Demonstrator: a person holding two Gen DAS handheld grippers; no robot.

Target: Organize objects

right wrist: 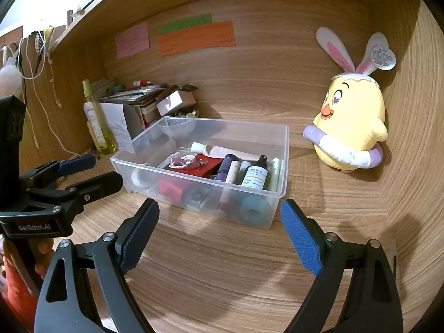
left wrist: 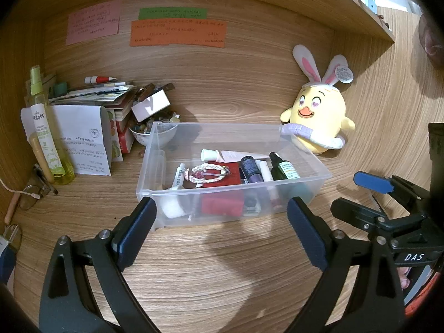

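Note:
A clear plastic bin (left wrist: 155, 166) (right wrist: 283, 161) sits on the wooden desk. It holds small bottles, a white tube (left wrist: 224, 155), a red box (left wrist: 222, 202) and a braided bracelet (left wrist: 208, 172). My left gripper (left wrist: 222, 227) is open and empty just in front of the bin's near wall. My right gripper (right wrist: 219, 227) is open and empty, just before the bin's near corner. A yellow chick plush with bunny ears (left wrist: 319, 116) (right wrist: 352, 127) stands to the right of the bin. The other gripper shows at each view's edge.
A tall yellow spray bottle (left wrist: 47, 133) (right wrist: 95, 122), folded paper (left wrist: 83, 138), stacked books, a bowl of beads (left wrist: 152, 131) and glasses (left wrist: 33, 191) crowd the left. Coloured notes (left wrist: 177, 32) hang on the back wall. A shelf runs overhead.

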